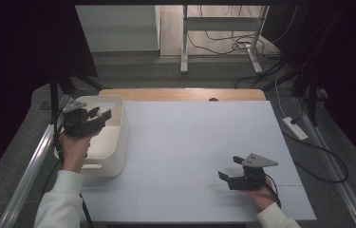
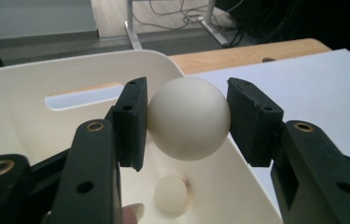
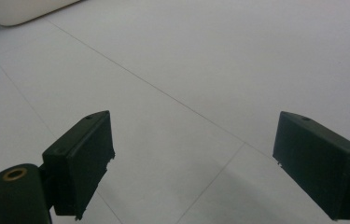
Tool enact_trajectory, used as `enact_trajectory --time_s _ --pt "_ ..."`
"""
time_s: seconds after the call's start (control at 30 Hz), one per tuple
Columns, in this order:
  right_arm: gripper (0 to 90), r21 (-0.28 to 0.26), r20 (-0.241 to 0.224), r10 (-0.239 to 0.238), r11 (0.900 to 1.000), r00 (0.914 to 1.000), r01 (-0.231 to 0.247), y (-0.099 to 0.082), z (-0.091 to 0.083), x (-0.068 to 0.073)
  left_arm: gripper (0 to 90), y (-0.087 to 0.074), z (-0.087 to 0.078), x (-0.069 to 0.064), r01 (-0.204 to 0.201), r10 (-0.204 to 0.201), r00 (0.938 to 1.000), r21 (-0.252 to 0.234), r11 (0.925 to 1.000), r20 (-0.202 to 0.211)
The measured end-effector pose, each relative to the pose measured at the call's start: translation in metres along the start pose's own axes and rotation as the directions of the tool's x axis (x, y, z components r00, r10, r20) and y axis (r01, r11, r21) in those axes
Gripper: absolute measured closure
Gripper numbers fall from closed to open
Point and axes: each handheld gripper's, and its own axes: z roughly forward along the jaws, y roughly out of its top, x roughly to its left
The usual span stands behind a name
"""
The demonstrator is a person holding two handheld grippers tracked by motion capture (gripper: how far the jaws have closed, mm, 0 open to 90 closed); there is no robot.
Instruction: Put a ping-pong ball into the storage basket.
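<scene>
- Over the white plastic bin (image 1: 118, 128) at the table's left edge, the left gripper (image 1: 100, 114) pinches a smooth off-white ball (image 2: 189, 118) between its two black jaws, one pad pressed on each side of the ball's widest part.
- Seen from the left gripper view, the ball hangs above the bin's open inside, within the near wall, and a second, similar ball (image 2: 171, 193) already lies on the bin floor below.
- Down on the white table sheet (image 1: 199, 142), the right gripper (image 1: 228, 176) rests low at the near right, jaws spread wide with nothing between them, well apart from the bin.
- The step in hand looks like dropping the ball into the bin.
- To do it well, lower the ball below the rim first, so it cannot bounce out.
- Aim beside the resting ball, not onto it.
- Part the jaws evenly and slowly; a round, slick ball may squirt sideways if one pad leaves first.
</scene>
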Motion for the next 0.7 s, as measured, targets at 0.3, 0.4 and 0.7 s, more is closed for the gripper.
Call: enact_trajectory --time_s 0.3,0.4,0.7 --pt "12.1 0.002 0.001 0.002 1.0000 1.0000 -0.002 0.0000 0.0000 0.0002 50.4 -0.0011 0.0049 0.0010 0.008 -0.008 1.0000 0.059 0.9982 0.001" --pt "12.1 0.001 0.002 0.000 1.0000 1.0000 0.000 0.0000 -0.0001 0.0001 50.4 -0.0017 0.0060 0.0016 0.013 -0.013 0.9999 0.070 0.9975 0.005" --pt "12.1 0.002 0.003 0.004 1.0000 1.0000 -0.004 -0.0001 -0.0002 0.0000 50.0 -0.0009 0.0044 0.0011 0.009 -0.010 0.9999 0.064 0.9979 0.007"
